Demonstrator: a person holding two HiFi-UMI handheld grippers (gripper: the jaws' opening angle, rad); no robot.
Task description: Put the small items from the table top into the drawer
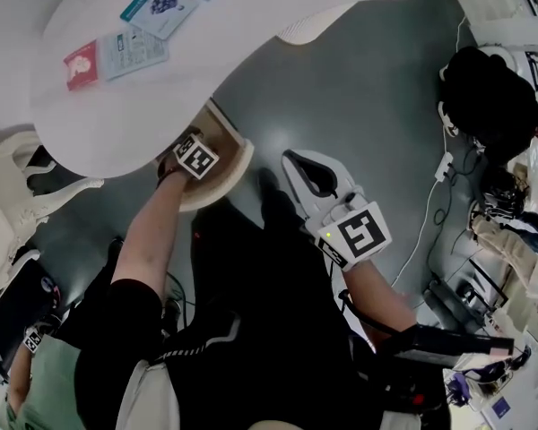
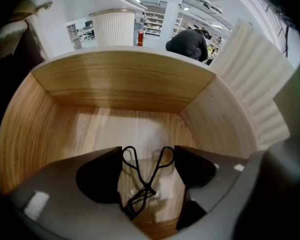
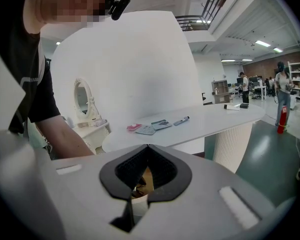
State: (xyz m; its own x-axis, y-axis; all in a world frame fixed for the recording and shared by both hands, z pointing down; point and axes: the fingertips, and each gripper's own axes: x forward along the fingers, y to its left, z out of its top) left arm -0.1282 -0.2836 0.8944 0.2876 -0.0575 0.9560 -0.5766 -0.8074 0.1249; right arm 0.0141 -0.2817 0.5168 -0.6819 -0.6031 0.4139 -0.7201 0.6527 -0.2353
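While the left gripper (image 2: 148, 153) points steeply down into the open wooden drawer (image 2: 120, 81), its jaws stand wide apart. A black eyelash curler (image 2: 146, 184) lies between them on the drawer floor. Its two handle loops reach up toward the pads on either side, and its clamp end points to the near edge of the floor, well away from the far straight wall. The loops come very close to the pads, but the curler seems to lie loose rather than pinched. In the head view the drawer juts out from under the rim of the white tabletop (image 1: 278, 7), and the person's bare left forearm runs down into it. The right gripper (image 1: 291, 159) hangs in the air beside the drawer, over the grey floor, with its jaw tips met and nothing between them. On the tabletop, near its rounded left end, a red card (image 1: 81, 64) lies close to the edge. Pale packets (image 1: 134, 50) touch it, a blue-green packet (image 1: 159, 7) sits just beyond them, and a marker pen (image 3: 181, 120) lies farther along.
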